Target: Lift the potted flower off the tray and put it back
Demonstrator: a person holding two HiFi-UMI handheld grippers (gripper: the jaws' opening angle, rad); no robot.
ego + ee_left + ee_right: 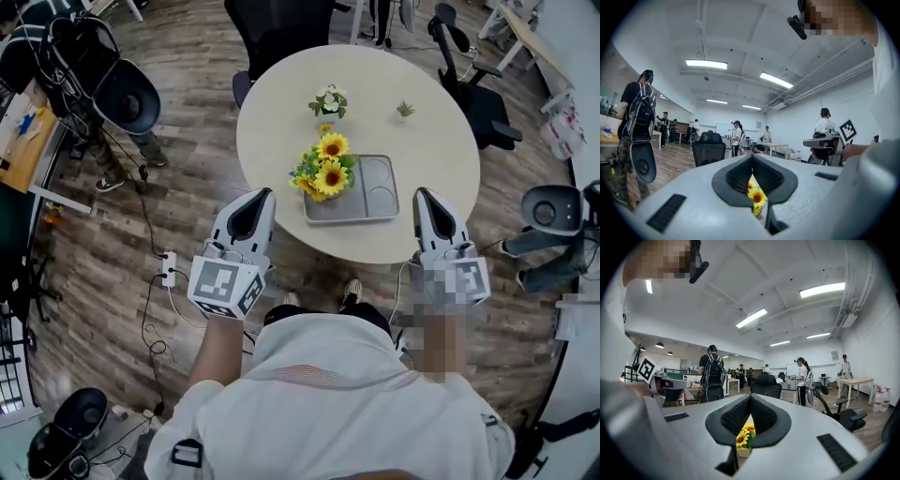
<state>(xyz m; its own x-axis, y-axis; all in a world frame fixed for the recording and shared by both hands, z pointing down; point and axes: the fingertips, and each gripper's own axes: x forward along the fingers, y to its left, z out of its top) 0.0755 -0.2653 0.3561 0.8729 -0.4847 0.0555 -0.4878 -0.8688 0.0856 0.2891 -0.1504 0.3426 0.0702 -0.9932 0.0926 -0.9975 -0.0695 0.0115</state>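
- potted flower (325,171): yellow sunflower heads, dark centres, green leaves, pot hidden under blooms; standing on tray's 9 o'clock side.
- tray (377,208): grey metal, rectangular, rounded corners, moulded compartments; lying near 6 o'clock rim of round cream table (281,122).
- left gripper (257,197): white smooth shell, ribbed black pads pressed together, nothing held; at 8 o'clock of tray, apart from it.
- right gripper (427,197): same build, closed and empty; at 4 o'clock of tray.

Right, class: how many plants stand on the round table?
3. The potted sunflowers at the tray's left end, a small white-flowered pot beyond them, and a tiny green plant to its right. None appears hidden.
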